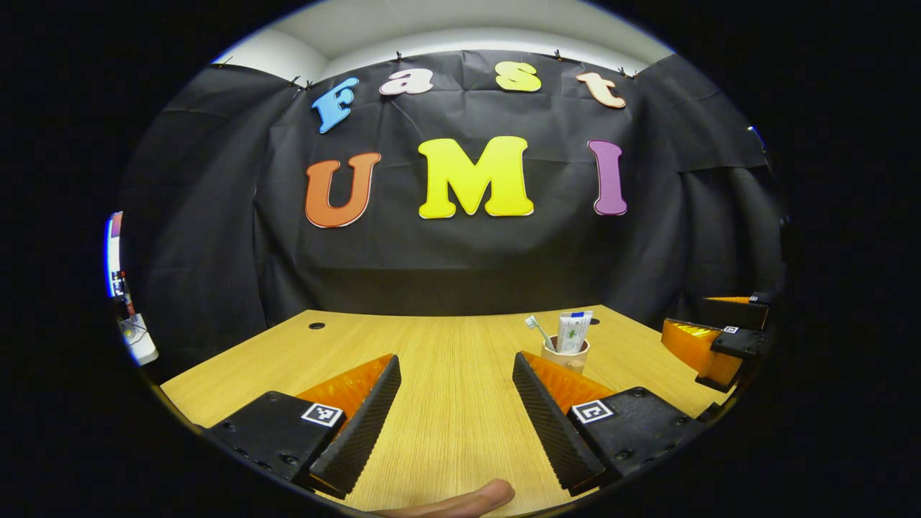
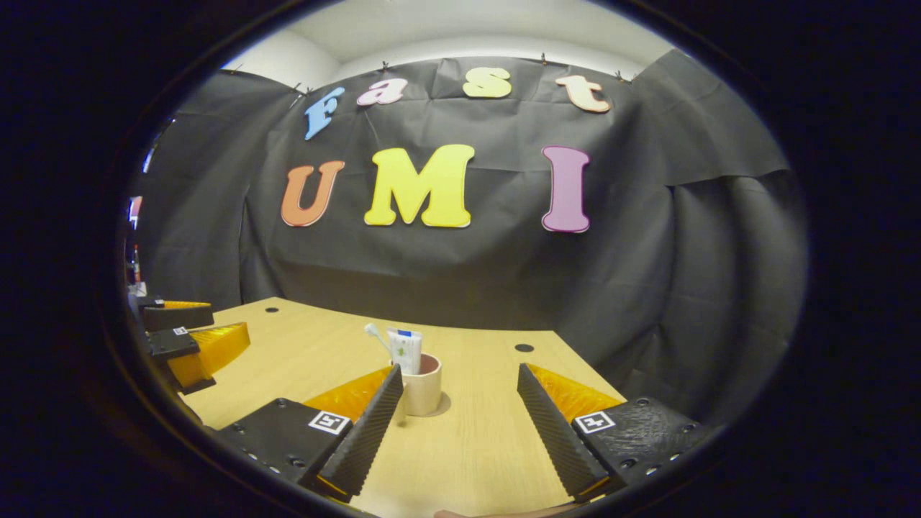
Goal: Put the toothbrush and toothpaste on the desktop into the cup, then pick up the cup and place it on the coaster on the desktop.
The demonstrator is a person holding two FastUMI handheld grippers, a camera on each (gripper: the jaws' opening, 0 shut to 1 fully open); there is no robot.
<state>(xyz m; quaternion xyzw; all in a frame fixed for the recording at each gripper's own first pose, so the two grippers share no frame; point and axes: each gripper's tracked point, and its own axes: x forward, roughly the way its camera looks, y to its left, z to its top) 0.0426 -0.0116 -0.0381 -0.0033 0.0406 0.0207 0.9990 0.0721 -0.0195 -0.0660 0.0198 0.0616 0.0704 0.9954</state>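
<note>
A beige cup (image 1: 568, 356) stands upright on the wooden desktop (image 1: 446, 424), holding a toothbrush (image 1: 536, 329) with its white head up and a white toothpaste tube (image 1: 575, 331). In the left gripper view my left gripper (image 1: 455, 360) is open over bare wood, and the cup stands just beyond its right finger. In the right gripper view the cup (image 2: 422, 388), toothbrush (image 2: 374, 333) and toothpaste (image 2: 405, 350) stand just past the left finger of my open right gripper (image 2: 459, 368). A thin dark disc (image 2: 440, 409) shows at the cup's foot, perhaps the coaster.
Each view shows the other gripper farther off: the right gripper (image 1: 701, 322) at the far right and the left gripper (image 2: 209, 322) at the far left. Cable holes (image 1: 316, 326) (image 2: 524, 347) mark the desktop's back. A person's fingertip (image 1: 468, 496) shows at the bottom. Black cloth walls the booth.
</note>
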